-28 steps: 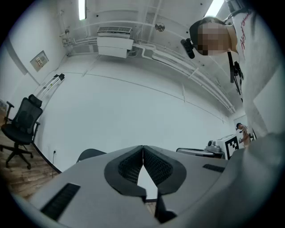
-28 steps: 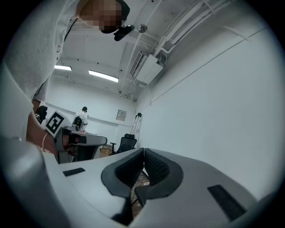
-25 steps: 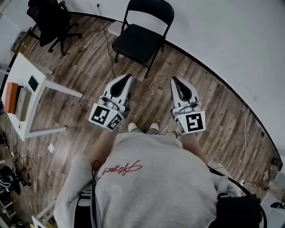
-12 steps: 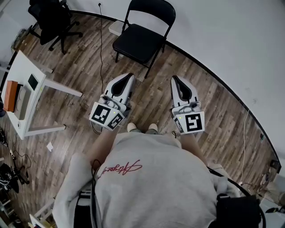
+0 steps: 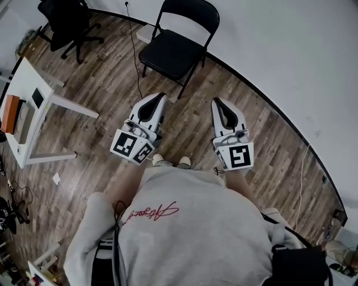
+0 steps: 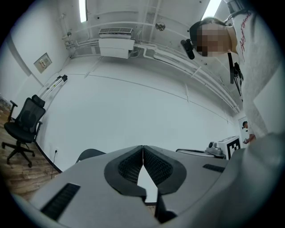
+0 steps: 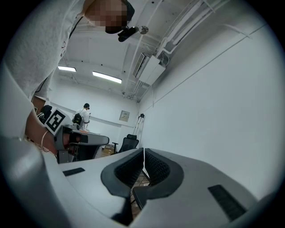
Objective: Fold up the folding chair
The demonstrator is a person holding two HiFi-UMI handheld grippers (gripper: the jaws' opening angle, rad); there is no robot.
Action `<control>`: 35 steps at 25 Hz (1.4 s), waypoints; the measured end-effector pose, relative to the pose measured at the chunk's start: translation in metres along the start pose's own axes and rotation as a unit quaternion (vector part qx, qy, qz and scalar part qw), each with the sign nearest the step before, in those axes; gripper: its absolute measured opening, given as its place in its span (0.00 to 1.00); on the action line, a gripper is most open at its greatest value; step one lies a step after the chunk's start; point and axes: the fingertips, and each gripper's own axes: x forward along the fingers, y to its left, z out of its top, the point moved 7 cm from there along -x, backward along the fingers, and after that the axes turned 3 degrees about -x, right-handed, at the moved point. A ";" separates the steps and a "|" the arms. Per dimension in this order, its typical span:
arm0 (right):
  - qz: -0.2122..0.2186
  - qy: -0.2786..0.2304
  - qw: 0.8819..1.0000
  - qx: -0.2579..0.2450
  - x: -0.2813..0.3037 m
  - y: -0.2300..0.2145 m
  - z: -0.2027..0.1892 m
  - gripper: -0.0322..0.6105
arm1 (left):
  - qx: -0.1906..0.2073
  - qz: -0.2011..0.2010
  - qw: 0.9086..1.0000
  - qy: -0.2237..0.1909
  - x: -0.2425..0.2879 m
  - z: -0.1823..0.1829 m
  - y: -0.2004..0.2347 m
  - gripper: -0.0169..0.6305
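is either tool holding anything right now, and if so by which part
Nothing is held. The left tool and the right tool are both shut and empty; the folding chair stands unfolded by the wall, apart from both.

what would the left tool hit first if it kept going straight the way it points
Probably the white wall. The left tool, shut and empty, aims just right of the backrest of the folding chair in its own view, so it may clear the chair; depth is unclear.

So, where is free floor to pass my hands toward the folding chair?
The floor is bare in front of the folding chair and right of it along the wall. Left is crowded: cable, office chair, white table.
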 end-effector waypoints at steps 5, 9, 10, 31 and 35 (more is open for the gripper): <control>0.005 0.002 1.000 -0.001 0.004 -0.021 -0.013 0.08 | -0.012 0.017 1.000 -0.016 0.017 -0.008 -0.006 0.05; 0.009 0.002 1.000 -0.003 0.018 -0.028 -0.018 0.08 | -0.014 0.014 1.000 -0.008 0.031 -0.013 0.002 0.05; 0.008 0.002 1.000 -0.004 0.024 -0.032 -0.021 0.08 | -0.016 0.013 1.000 -0.008 0.038 -0.015 0.007 0.05; -0.058 0.021 0.998 -0.011 0.284 -0.140 -0.065 0.08 | -0.028 -0.045 0.997 0.048 0.229 -0.009 0.220 0.05; -0.050 0.026 0.998 -0.012 0.298 -0.160 -0.073 0.08 | -0.036 -0.022 0.997 0.058 0.245 -0.020 0.231 0.05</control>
